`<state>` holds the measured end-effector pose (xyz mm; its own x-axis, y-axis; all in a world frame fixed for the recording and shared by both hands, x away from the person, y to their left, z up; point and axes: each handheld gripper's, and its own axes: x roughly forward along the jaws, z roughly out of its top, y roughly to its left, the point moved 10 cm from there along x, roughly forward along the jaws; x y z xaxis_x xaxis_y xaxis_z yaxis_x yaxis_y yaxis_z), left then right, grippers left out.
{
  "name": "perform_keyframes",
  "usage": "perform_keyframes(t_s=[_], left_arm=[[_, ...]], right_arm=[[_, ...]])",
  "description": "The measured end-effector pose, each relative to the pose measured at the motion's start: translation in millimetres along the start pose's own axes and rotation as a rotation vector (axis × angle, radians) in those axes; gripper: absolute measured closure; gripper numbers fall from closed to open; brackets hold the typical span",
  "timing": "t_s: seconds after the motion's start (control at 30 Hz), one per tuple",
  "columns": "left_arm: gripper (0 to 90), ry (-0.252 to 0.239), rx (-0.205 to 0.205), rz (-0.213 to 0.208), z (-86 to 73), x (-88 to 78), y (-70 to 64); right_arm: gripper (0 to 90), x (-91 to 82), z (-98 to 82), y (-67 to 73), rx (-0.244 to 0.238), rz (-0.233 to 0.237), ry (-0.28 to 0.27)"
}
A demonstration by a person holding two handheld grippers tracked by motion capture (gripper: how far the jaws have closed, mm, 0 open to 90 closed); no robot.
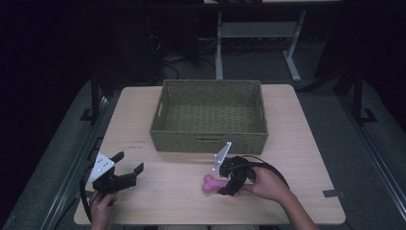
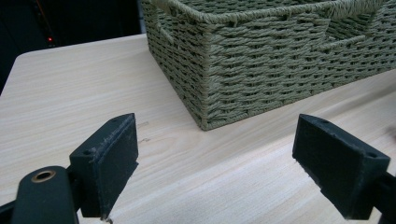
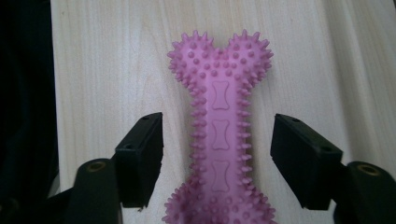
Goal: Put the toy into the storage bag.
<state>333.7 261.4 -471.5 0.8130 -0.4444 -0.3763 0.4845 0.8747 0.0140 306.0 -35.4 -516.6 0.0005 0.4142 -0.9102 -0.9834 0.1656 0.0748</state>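
- The table is pale wood, running across the middle of the high view, with dark floor all around it.
- The basket, woven and olive green, sits toward twelve o'clock on the table, its inside bare weave. In the left gripper view its near corner stands up at one o'clock from the jaws.
- The left gripper hangs at eight o'clock on the table, held in the left hand, well apart from the basket. Jaws spread wide, nothing between them but bare wood.
- The right gripper is down at five o'clock, just in front of the basket's near wall, gripped by the right hand.
- The bone, a pink spiky toy, lies flat on the table at the right gripper's tip. In the right gripper view its shaft runs straight up toward twelve o'clock between the jaws, which stand released on either side, a gap showing on both sides.
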Motion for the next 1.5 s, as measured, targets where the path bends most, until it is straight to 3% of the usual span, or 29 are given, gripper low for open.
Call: perform_keyframes(t_s=[0.8,1.07,1.23,1.5], left_arm=[[13.9,0.000,-0.003,0.001,-0.3,-0.9,1.1],[13.8,-0.001,-0.002,0.001,-0.2,-1.4,1.6],[13.9,-0.003,-0.007,0.003,0.0,-2.2,2.8],[13.8,-0.010,-0.016,0.011,0.2,-2.9,4.8]], right_arm=[[54.8,16.0,-1.2,-0.9,-0.064,-0.047,0.069],[57.9,15.6,-0.7,-0.1,-0.078,-0.040,0.067],[58.0,7.4,0.7,-0.4,-0.072,-0.016,0.037],[58.0,-20.3,1.6,-8.2,-0.062,-0.004,-0.016]])
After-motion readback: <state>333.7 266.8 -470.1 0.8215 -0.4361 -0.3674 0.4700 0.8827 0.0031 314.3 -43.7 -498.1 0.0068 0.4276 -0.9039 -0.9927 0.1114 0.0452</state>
